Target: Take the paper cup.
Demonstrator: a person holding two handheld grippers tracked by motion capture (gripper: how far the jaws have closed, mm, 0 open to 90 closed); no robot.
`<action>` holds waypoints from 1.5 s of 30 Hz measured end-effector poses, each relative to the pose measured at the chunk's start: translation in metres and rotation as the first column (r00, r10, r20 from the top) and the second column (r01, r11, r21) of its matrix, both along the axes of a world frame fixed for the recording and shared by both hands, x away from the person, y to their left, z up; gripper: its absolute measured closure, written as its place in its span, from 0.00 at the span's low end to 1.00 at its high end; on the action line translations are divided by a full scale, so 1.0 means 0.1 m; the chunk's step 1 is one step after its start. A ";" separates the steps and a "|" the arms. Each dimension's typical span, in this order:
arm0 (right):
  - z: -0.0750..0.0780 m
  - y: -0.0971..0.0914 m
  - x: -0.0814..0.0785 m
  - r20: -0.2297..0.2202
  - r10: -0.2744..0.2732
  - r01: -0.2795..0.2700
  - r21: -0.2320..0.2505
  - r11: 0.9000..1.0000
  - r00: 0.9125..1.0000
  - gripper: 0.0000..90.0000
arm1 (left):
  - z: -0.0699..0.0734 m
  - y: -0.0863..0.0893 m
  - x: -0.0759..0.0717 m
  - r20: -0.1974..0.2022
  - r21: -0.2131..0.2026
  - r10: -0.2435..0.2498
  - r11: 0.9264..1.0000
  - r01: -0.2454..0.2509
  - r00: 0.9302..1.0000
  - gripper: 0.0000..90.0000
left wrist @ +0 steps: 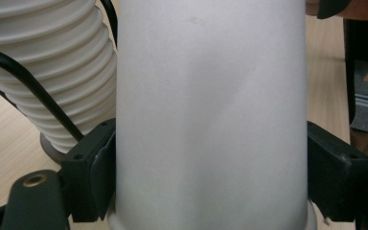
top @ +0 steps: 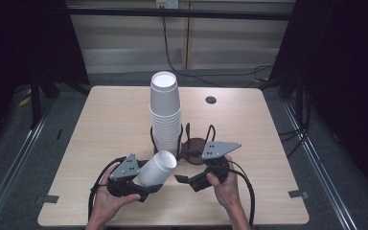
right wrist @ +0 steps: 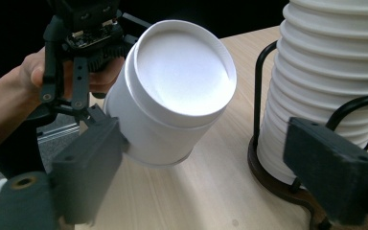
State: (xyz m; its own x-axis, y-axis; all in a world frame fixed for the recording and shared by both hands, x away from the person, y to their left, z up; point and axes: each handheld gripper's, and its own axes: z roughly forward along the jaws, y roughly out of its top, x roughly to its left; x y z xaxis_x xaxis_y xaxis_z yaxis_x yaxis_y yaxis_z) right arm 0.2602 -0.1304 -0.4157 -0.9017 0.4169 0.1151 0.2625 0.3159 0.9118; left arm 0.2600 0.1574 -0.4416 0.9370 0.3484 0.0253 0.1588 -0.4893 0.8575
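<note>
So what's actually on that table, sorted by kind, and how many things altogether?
Stack of white cups in the rack: 1
Single white cup, held in the left gripper: 1
Black wire cup rack: 1
Handheld grippers, with the right gripper: 2
Total: 5

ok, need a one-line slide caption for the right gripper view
Left gripper holds a single white paper cup tilted beside the stacked cups in a wire holder.

cup (left wrist: 211, 115): white foam-like, matt, smooth | stacked cups (top: 165, 112): same matt white, ribbed rims | holder (right wrist: 263, 96): thin black wire, slightly glossy, brown base | table (top: 110, 124): pale wood-grain laminate, matt | gripper jaws: black matt plastic
</note>
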 end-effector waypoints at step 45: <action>-0.10 0.18 0.18 -0.235 0.179 -0.254 -0.344 0.904 0.955 0.21 | 0.22 -0.23 0.10 -0.039 0.336 -0.101 0.935 0.108 0.994 0.20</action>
